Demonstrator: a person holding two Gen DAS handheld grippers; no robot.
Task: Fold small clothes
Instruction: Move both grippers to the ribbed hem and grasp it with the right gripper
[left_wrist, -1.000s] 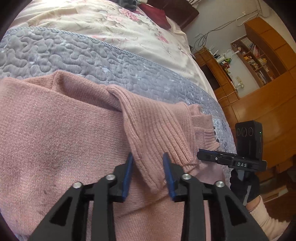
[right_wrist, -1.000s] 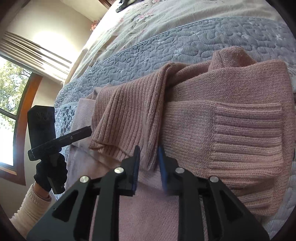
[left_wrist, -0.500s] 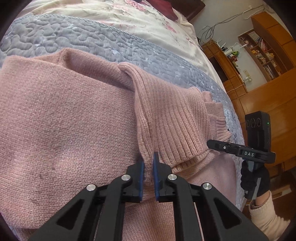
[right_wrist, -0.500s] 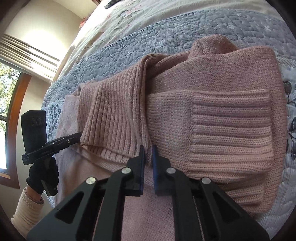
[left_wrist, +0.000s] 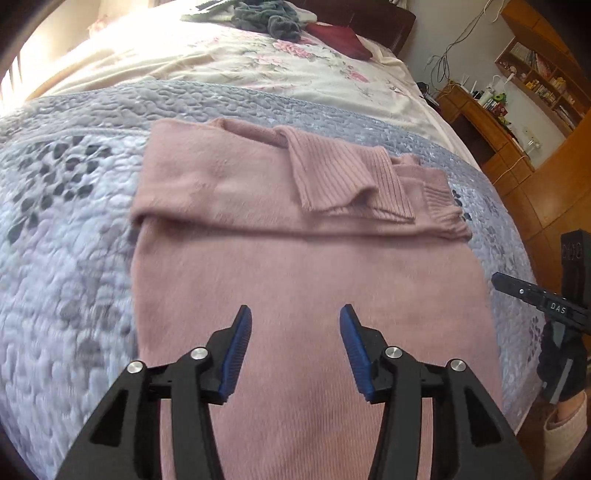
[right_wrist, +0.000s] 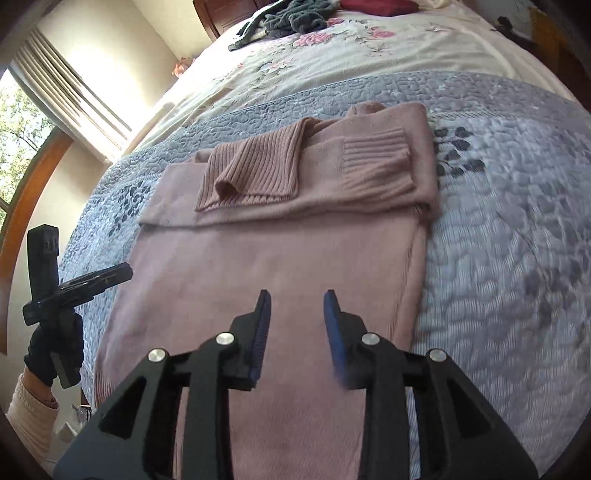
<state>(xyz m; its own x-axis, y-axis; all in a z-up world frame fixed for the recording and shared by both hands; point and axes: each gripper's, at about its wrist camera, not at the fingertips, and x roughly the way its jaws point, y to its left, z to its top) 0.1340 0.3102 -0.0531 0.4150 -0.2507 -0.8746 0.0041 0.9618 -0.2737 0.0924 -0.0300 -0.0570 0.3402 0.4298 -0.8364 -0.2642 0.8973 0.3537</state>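
bedroom, bed (left_wrist: 92, 295) covered by grey quilt | pink sweater (left_wrist: 295, 266) laid flat on quilt near foot edge, sleeves folded across its far part | left claw (left_wrist: 295, 350) spread, held above sweater, nothing gripped | right claw (right_wrist: 297, 332) spread, held above sweater, nothing gripped

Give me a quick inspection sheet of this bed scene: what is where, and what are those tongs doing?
Surface: grey quilted blanket over a floral bedspread.
Job's things: pink sweater lying flat, both sleeves folded across its top.
Clutter: dark grey clothes and a dark red item at the bed's far end.
Tongs: left tongs open, empty; right tongs open, empty; both above the sweater.
Cables: wires hanging on the wall.
Surroundings: wooden shelves, window.
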